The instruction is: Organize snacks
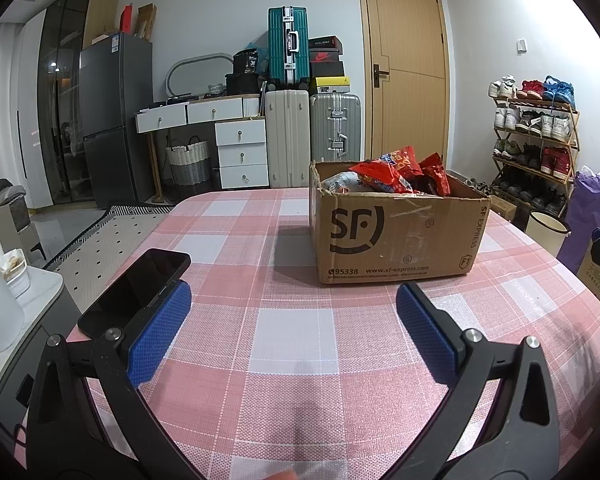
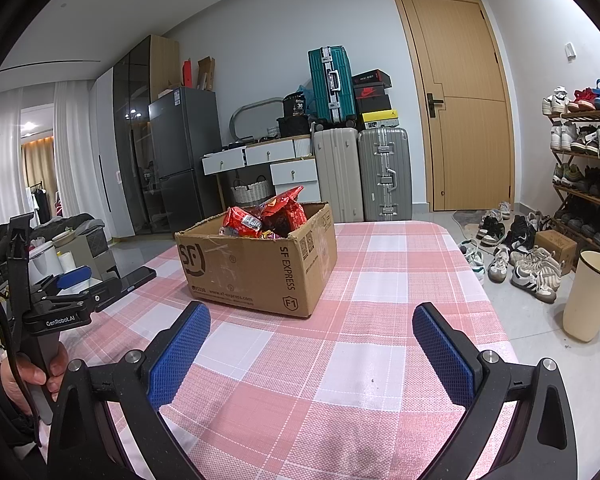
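- A cardboard box (image 1: 396, 232) stood on the pink-and-white checked tablecloth (image 1: 292, 336), toward the far half of the table, its top flaps folded back so the inside was open from above.
- The snacks (image 1: 400, 174) were all in that box: red foil bags heaped high enough to poke over the rim, with a paler packet (image 1: 342, 182) tucked at the left corner. I saw no snack lying loose on the cloth in either view.
- The left gripper (image 1: 294, 330) hovered low over the near part of the table with its blue pads spread wide and nothing between them, pointed at the box's printed front.
- The right gripper (image 2: 312, 350) was likewise wide apart and held nothing, aimed at the box's near corner from the other side. Both sat well short of the box, as if held ready rather than committed.
- A hand (image 2: 40, 372) wrapped the left tool's grip at the edge of the right view, keeping it level above the cloth.
- A dark phone (image 1: 136, 292) lay on the table's left edge, just beside the left gripper's finger and well apart from the box.
- With the packets piled in the box and the cloth bare of them, the scene fitted two readings: snacks gathered into the box as the tidy result, or a jumbled box waiting to be sorted out. I could not tell which.
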Tool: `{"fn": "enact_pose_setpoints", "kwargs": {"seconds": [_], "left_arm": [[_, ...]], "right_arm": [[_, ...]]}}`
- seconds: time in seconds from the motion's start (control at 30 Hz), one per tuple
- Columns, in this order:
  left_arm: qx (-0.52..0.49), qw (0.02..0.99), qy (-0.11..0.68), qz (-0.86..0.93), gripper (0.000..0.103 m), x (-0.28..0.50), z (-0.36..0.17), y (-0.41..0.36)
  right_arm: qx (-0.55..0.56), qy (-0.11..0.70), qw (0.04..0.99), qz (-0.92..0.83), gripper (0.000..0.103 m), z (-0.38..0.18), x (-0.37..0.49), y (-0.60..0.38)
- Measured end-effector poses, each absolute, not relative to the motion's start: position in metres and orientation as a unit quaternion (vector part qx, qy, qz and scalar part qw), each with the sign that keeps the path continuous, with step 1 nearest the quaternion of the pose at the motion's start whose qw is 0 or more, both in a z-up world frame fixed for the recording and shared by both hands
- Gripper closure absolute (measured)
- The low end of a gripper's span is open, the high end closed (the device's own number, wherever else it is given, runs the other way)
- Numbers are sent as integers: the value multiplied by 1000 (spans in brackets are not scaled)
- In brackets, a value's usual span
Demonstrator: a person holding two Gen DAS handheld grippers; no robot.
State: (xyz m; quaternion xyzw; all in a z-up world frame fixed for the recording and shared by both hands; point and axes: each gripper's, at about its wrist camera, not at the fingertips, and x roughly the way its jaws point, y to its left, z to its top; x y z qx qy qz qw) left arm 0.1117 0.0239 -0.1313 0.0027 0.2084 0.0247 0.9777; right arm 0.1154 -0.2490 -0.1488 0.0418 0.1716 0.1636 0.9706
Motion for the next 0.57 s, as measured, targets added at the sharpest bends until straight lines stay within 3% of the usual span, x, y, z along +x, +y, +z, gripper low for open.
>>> {"fn": "enact_pose_setpoints", "kwargs": {"seconds": [0.57], "left_arm": [[0, 981, 193, 19, 1, 107, -132, 24]], "right_arm": [[42, 172, 970, 164, 0, -148, 116, -249]]}}
